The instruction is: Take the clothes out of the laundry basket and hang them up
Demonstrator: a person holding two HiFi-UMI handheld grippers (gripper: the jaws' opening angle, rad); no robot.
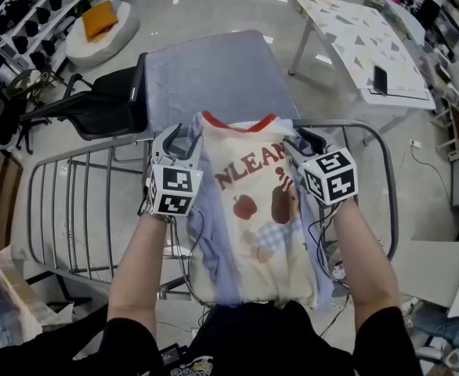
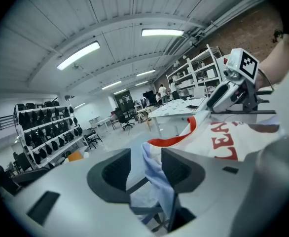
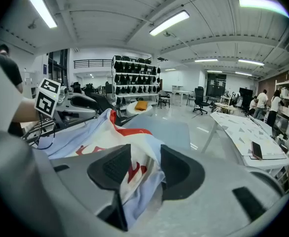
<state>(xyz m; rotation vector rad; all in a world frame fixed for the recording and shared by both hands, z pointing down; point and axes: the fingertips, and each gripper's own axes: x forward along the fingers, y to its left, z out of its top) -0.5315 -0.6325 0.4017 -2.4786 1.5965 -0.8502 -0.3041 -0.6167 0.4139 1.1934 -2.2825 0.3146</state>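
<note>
A cream T-shirt (image 1: 253, 210) with a red collar, red letters and printed pictures lies draped over a wire drying rack (image 1: 57, 210), with a pale blue garment (image 1: 214, 257) under it. My left gripper (image 1: 176, 135) is at the shirt's left shoulder and my right gripper (image 1: 304, 141) at its right shoulder. In the left gripper view the left gripper (image 2: 147, 169) stands open, blue cloth (image 2: 157, 181) hanging loose against one jaw. In the right gripper view the right gripper (image 3: 139, 169) is open, with shirt cloth (image 3: 100, 132) lying slack between the jaws. No laundry basket is in view.
A blue-grey padded surface (image 1: 214, 73) lies just beyond the rack. A black chair (image 1: 96, 104) stands at the far left, and a white patterned table (image 1: 363, 37) with a phone (image 1: 380, 78) at the far right. A round white seat with an orange cushion (image 1: 100, 22) is further back.
</note>
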